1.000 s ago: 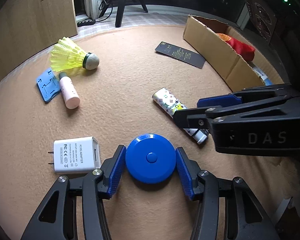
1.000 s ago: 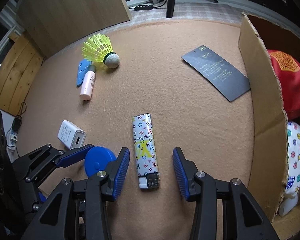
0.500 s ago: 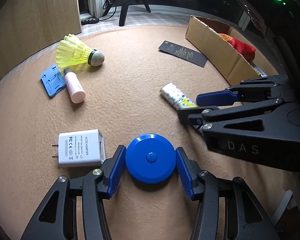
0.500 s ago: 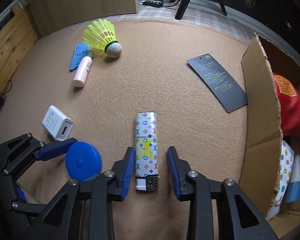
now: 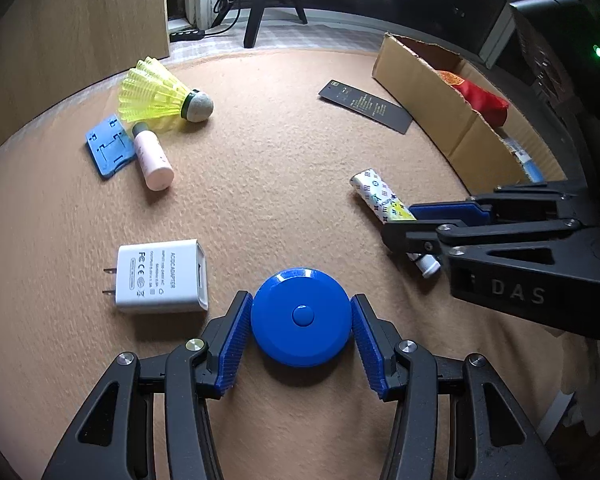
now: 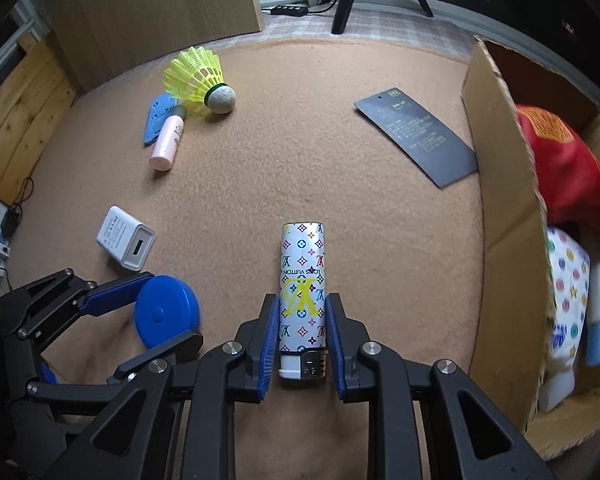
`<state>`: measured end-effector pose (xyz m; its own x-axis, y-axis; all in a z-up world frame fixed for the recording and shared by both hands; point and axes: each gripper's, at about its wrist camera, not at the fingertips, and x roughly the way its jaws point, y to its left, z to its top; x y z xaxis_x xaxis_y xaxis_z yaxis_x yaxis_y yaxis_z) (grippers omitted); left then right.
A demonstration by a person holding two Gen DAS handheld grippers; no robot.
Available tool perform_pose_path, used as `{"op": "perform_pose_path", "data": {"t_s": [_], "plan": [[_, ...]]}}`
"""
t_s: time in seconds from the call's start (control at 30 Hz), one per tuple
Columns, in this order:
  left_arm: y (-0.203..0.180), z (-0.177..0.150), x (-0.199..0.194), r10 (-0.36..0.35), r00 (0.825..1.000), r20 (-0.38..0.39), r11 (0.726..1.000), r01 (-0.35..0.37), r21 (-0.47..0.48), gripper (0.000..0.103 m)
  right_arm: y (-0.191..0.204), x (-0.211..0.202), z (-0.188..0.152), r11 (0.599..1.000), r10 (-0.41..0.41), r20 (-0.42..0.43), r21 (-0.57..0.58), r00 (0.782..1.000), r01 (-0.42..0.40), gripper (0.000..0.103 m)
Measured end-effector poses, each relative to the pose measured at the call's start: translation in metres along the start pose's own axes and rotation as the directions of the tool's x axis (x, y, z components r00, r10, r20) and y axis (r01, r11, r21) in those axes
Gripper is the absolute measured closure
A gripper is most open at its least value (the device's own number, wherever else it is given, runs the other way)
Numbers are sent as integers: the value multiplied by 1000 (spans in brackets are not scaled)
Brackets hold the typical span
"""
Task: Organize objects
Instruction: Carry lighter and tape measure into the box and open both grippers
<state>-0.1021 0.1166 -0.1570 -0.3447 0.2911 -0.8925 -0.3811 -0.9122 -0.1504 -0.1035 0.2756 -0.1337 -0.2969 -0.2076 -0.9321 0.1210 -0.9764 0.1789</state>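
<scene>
My right gripper (image 6: 302, 330) is shut on a patterned white lighter (image 6: 302, 280) that lies on the tan carpet; the lighter also shows in the left wrist view (image 5: 384, 200). My left gripper (image 5: 300, 324) has its blue pads on both sides of a round blue tape measure (image 5: 300, 316), which rests on the carpet; the pads stand at its edge. The tape measure also shows in the right wrist view (image 6: 168, 310) between the left gripper's fingers.
A cardboard box (image 6: 500, 200) with a red pouch (image 6: 560, 168) stands at the right. On the carpet lie a white power adapter (image 5: 162, 276), a pink tube (image 5: 152, 158), a blue clip (image 5: 110, 146), a yellow shuttlecock (image 5: 160, 94) and a black card (image 5: 366, 106).
My right gripper moved forward over the lighter and closed on it. The left gripper stayed around the blue tape measure.
</scene>
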Motion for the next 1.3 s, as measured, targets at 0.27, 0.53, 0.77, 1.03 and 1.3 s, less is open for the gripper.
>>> {"op": "perform_pose_path", "data": {"t_s": [0.27,0.53,0.77,1.03,1.3], "plan": [[-10,5,-17,-3,1000,28,1000,3,10,49,-12,-34,-13,999,31,64,38,997,-34,82],[-32,24,-37,-15,996,84,999,11,44,49,-34,-62,-17,995,50,117,76,992,-59,82],[-55,43,-45,-31,992,120,997,23,73,49,-58,-89,-23,991,50,170,112,984,-69,82],[-91,71,-47,-64,987,150,991,46,122,49,-102,-117,-29,983,0,227,177,974,-42,82],[-143,101,-29,-119,983,141,978,92,185,49,-157,-125,-40,964,-75,221,266,972,14,82]]}}
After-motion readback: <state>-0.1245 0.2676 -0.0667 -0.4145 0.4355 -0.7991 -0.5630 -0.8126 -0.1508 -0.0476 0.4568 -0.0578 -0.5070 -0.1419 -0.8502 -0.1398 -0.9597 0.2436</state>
